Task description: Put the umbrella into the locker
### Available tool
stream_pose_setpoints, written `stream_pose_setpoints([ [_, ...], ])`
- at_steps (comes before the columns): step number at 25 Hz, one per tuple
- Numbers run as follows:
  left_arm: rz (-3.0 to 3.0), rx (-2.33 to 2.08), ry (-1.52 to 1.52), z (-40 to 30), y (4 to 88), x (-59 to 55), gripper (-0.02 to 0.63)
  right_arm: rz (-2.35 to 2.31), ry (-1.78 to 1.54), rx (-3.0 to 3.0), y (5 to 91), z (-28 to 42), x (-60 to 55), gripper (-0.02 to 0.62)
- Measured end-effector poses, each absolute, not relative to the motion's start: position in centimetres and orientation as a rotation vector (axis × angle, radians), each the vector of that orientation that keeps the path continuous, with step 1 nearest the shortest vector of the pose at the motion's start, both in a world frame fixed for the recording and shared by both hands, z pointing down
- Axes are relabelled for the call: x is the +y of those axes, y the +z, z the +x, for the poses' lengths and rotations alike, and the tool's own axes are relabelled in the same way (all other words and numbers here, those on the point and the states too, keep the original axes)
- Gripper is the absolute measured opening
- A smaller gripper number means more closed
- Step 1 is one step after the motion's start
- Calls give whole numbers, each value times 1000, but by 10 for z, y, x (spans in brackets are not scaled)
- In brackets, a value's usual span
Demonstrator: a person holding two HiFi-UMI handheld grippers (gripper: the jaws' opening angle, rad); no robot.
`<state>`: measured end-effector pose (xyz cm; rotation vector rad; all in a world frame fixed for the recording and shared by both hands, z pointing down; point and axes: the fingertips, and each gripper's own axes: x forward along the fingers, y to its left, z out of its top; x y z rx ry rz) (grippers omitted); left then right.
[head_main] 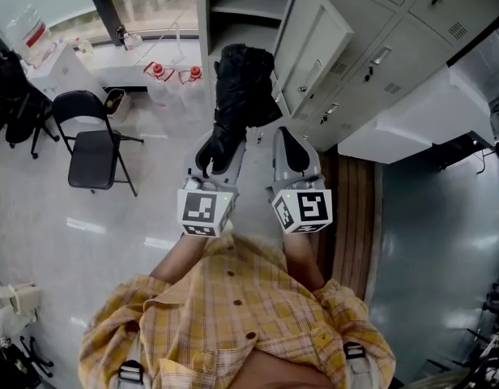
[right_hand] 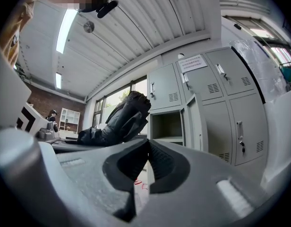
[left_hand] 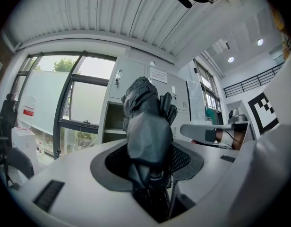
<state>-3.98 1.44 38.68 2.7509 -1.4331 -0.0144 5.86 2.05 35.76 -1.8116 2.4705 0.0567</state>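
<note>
Left gripper view: left claw (left_hand: 150,168) pinches the black umbrella (left_hand: 146,124), jutting forward (right claw (right_hand: 146,156) pressed together).

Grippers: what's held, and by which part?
The left gripper is shut on the folded black umbrella, clamped near one end; the rest sticks out ahead. The right gripper is shut and empty.

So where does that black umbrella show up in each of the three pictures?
Head view: umbrella upper centre, held by the left hand-held gripper.
Left gripper view: dead centre, between the jaws.
Right gripper view: left of centre.
Shared landmark: the open locker, just beyond the umbrella.
</note>
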Motion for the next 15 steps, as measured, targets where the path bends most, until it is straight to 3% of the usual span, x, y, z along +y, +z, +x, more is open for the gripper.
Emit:
stream_pose_setpoints([
  [15,2773,-1326,113,-56,431,-119,196,-1888,-3,2466,402,59,-108,-3],
])
